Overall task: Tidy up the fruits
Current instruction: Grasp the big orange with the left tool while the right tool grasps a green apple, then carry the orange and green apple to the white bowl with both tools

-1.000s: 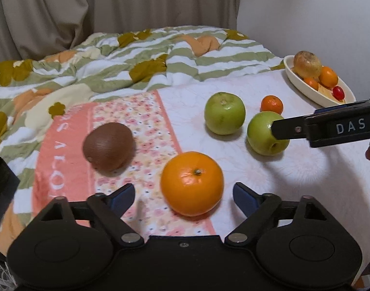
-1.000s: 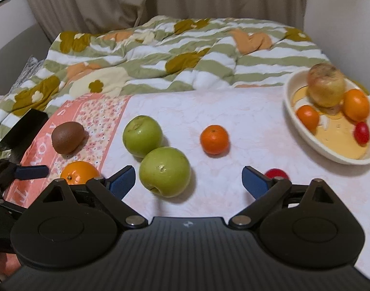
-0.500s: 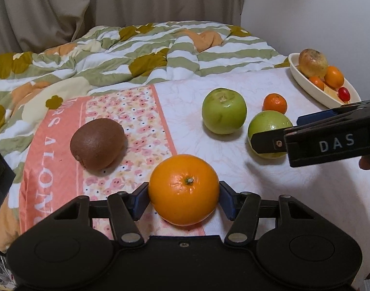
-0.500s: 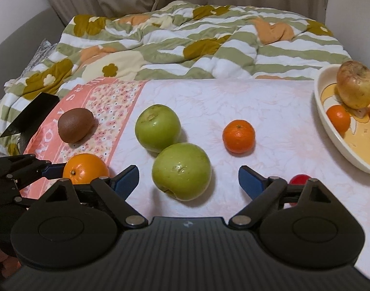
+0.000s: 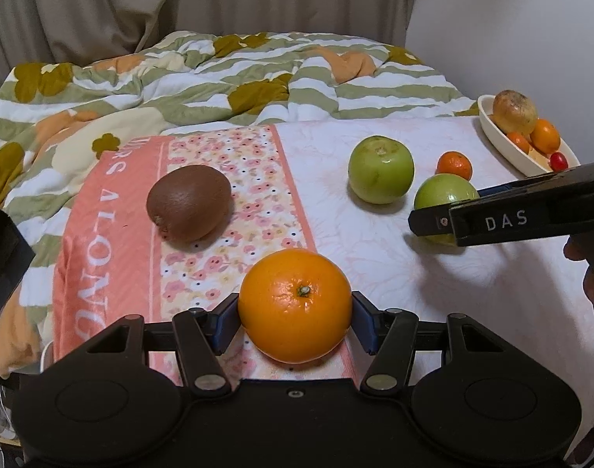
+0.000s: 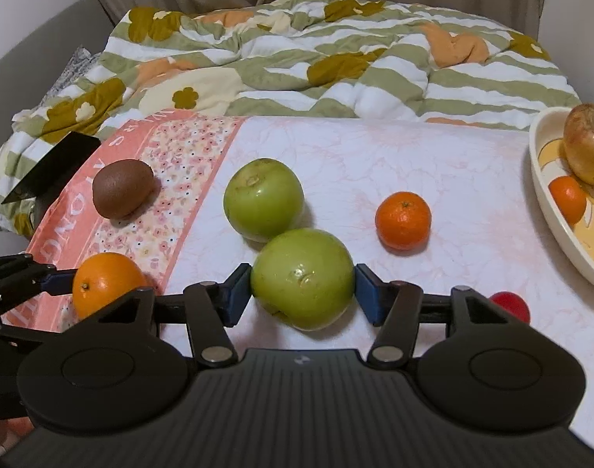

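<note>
On a bed's floral cloth (image 5: 375,241), the left gripper (image 5: 295,321) clamps the orange (image 5: 295,304) at lower centre; the right gripper (image 6: 303,290) is closing around a green apple (image 6: 303,277). Either round fruit could roll free if pinched off-centre.

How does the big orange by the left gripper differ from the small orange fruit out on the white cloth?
The big orange looks larger than the small orange fruit. The big orange sits between the left gripper pads on the flowered pink cloth; the small one lies free on the white cloth. Both are round, orange and stem-up.
</note>
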